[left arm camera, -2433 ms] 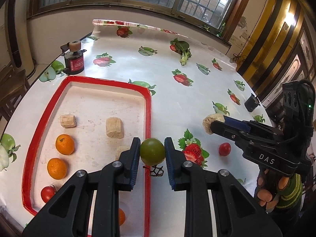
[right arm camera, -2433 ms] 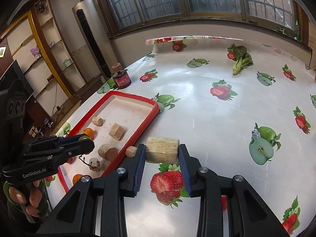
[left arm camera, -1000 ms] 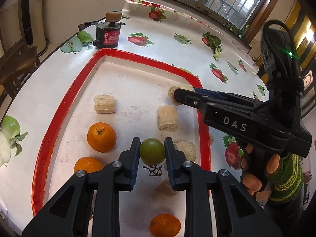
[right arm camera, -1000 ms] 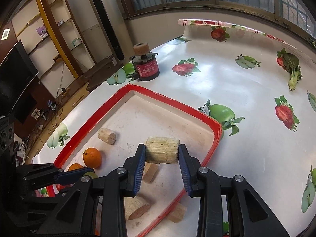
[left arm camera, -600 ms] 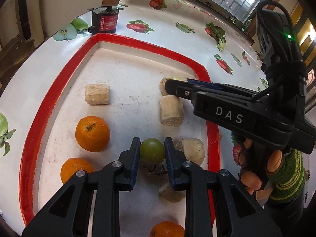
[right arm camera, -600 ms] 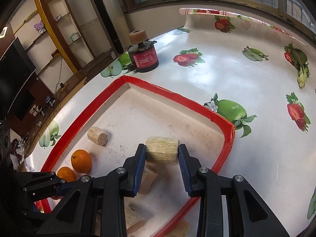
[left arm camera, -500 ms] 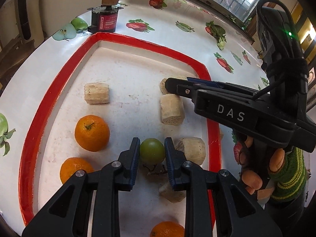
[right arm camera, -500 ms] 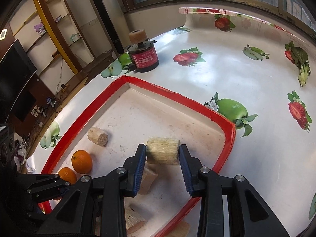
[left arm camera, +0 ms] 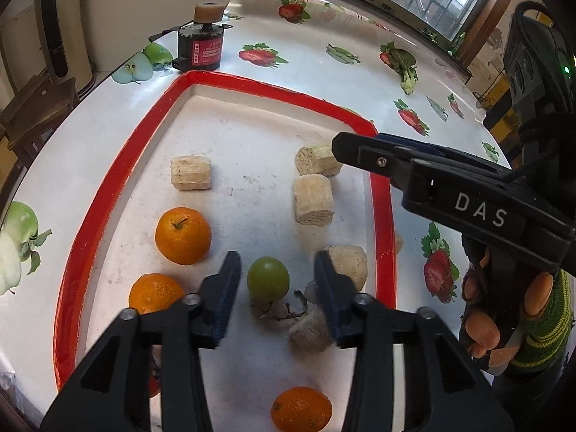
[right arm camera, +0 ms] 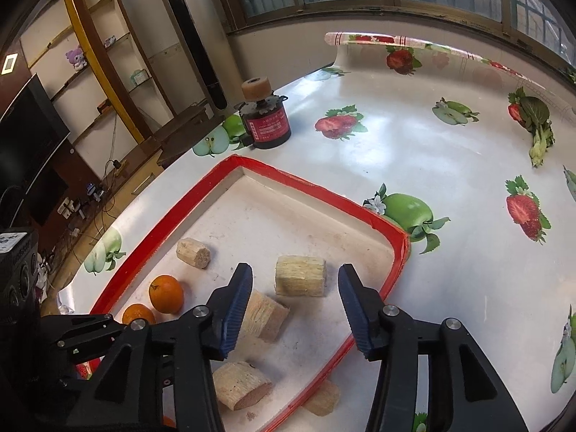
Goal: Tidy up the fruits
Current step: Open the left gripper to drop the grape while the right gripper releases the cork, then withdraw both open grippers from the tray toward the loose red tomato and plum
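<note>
A white tray with a red rim (left arm camera: 118, 165) (right arm camera: 316, 189) lies on the table. My left gripper (left arm camera: 277, 270) is open; a green fruit (left arm camera: 268, 279) rests on the tray floor between its fingers, untouched. My right gripper (right arm camera: 293, 280) is open over the tray's far right corner; a pale cane chunk (right arm camera: 300, 275) lies on the tray between its fingers. It also shows in the left wrist view (left arm camera: 316, 160). Oranges (left arm camera: 183, 230) (left arm camera: 155, 293) (left arm camera: 301, 414) and more cane chunks (left arm camera: 190, 177) (left arm camera: 312, 199) (left arm camera: 347, 261) lie in the tray.
A black and red motor (left arm camera: 201, 48) (right arm camera: 265, 122) stands beyond the tray's far left corner. One cane chunk (right arm camera: 322, 401) lies on the tablecloth just outside the tray's right rim. The fruit-print tablecloth (right arm camera: 414, 151) stretches right and back. The table edge runs along the left.
Both grippers have opened. The left one let go of the green fruit and the right one let go of the cane chunk; both objects now rest on the tray.
</note>
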`<state>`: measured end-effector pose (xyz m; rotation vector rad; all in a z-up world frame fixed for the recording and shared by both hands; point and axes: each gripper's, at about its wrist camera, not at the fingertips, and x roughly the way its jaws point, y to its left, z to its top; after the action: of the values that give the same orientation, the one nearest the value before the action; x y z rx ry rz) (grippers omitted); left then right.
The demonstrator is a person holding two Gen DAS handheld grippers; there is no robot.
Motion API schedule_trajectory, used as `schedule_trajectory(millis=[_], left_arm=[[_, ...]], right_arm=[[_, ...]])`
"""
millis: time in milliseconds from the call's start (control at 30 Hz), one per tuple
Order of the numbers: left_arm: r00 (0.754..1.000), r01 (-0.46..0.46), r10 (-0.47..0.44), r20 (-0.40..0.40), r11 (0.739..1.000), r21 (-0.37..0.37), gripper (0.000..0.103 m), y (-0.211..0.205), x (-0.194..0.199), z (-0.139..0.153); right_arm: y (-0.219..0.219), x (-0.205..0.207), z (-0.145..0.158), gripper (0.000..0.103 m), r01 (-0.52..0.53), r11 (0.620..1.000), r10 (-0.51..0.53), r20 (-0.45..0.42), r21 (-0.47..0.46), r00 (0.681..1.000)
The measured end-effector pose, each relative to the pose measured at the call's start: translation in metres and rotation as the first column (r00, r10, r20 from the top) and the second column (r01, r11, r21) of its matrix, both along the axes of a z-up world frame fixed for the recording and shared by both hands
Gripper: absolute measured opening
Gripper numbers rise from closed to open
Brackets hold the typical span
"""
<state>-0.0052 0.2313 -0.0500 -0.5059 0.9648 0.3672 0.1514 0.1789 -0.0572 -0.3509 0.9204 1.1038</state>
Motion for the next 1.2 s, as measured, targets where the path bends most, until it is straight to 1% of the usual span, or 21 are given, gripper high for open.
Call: schedule_trajectory(millis=[33, 500, 767, 933, 1200], left_arm=[[1.000, -0.004, 0.004, 0.013, 1.000, 0.010, 0.055, -0.001, -0.002, 0.003], [0.999, 0.007, -0.009, 0.032, 0.999, 0.053, 0.055, -0.017, -0.013, 0.019], [0.998, 0.026, -0.029, 0.051, 0.998, 0.063, 0.055, -0.032, -0.016, 0.029], [0.997, 0.045, -0.049, 0.059, 0.997, 0.070, 0.055, -0.044, -0.015, 0.035], [0.993, 0.088, -0.094, 0.074, 0.993, 0.080, 0.055, -0.069, -0.011, 0.043]], right_arm=[[-0.003, -0.001, 0.003, 0.053, 0.001, 1.000, -0.001, 0.004, 0.005, 1.000], [-0.045, -0.017, 0.021, 0.053, 0.001, 1.000, -0.002, 0.022, 0.024, 1.000], [-0.094, -0.019, 0.035, 0.054, 0.042, 0.998, -0.043, 0.043, 0.045, 0.998], [-0.126, -0.017, 0.038, 0.058, 0.081, 0.995, -0.083, 0.050, 0.050, 0.995], [-0.171, -0.015, 0.041, 0.058, 0.133, 0.990, -0.136, 0.060, 0.057, 0.989]])
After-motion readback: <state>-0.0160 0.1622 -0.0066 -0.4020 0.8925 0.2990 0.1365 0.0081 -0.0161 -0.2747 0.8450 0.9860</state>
